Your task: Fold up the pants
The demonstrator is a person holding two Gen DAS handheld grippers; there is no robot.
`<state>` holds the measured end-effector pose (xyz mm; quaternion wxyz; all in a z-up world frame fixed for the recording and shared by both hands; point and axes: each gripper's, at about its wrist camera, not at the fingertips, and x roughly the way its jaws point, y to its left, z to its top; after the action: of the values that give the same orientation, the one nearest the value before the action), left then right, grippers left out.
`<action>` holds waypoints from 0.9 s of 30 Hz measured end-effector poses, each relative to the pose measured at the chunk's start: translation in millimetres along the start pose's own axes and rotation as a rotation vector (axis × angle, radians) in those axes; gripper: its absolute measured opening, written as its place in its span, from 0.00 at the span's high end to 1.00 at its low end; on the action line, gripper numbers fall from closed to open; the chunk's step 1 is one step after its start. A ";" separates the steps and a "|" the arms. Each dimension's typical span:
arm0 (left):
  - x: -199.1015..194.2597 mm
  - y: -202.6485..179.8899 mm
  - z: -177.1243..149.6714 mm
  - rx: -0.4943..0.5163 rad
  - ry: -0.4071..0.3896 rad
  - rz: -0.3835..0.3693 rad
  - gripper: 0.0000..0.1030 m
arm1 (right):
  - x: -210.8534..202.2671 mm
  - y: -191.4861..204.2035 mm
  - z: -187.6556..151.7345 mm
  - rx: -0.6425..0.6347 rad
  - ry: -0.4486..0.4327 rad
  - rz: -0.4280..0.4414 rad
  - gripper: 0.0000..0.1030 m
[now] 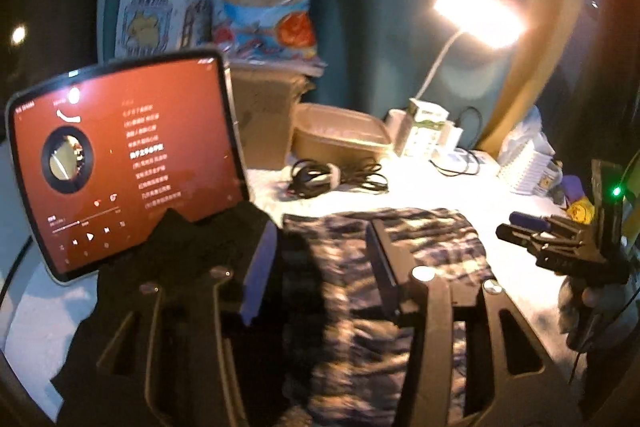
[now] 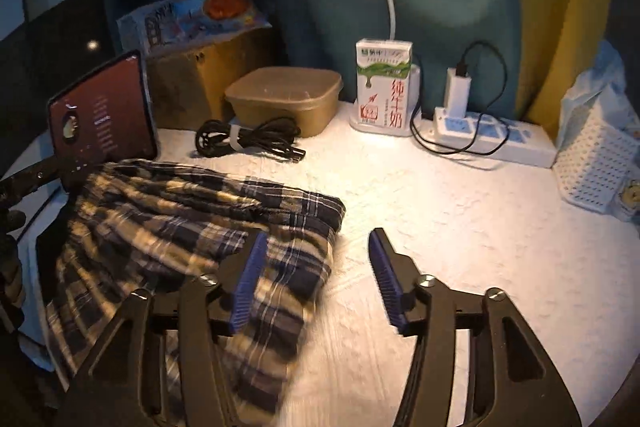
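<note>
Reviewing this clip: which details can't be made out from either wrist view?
- Left wrist view: the dark plaid fabric pants are motion-blurred, and the left tongs cover their middle, so the fold state is unclear.
- Right wrist view: the pants' near end runs under the right tongs and off the bottom edge.
- Red-screened tablet: text too small to read.
- Brown lidded plastic box: contents hidden by its lid.

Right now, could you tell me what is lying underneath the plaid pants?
The plaid pants lie on the white textured table cover, their left part over a dark edge. Whatever lies directly beneath the fabric is covered.
</note>
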<state>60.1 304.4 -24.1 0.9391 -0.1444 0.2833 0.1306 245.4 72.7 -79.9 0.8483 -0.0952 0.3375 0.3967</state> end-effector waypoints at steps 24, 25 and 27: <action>-47.0 -157.4 -71.2 0.153 -0.090 -0.130 0.53 | -192.0 -61.3 -99.2 -0.002 -0.135 -0.202 0.42; -48.1 -164.6 -73.6 0.166 -0.091 -0.134 0.53 | -200.2 -64.6 -107.6 0.006 -0.147 -0.214 0.42; -51.2 -178.2 -78.2 0.187 -0.090 -0.137 0.53 | -214.6 -72.4 -124.3 0.043 -0.158 -0.232 0.42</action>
<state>38.5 104.4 -22.1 0.9669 -0.0694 0.2412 0.0456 138.8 -159.6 -42.2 0.9143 -0.0837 0.2646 0.2949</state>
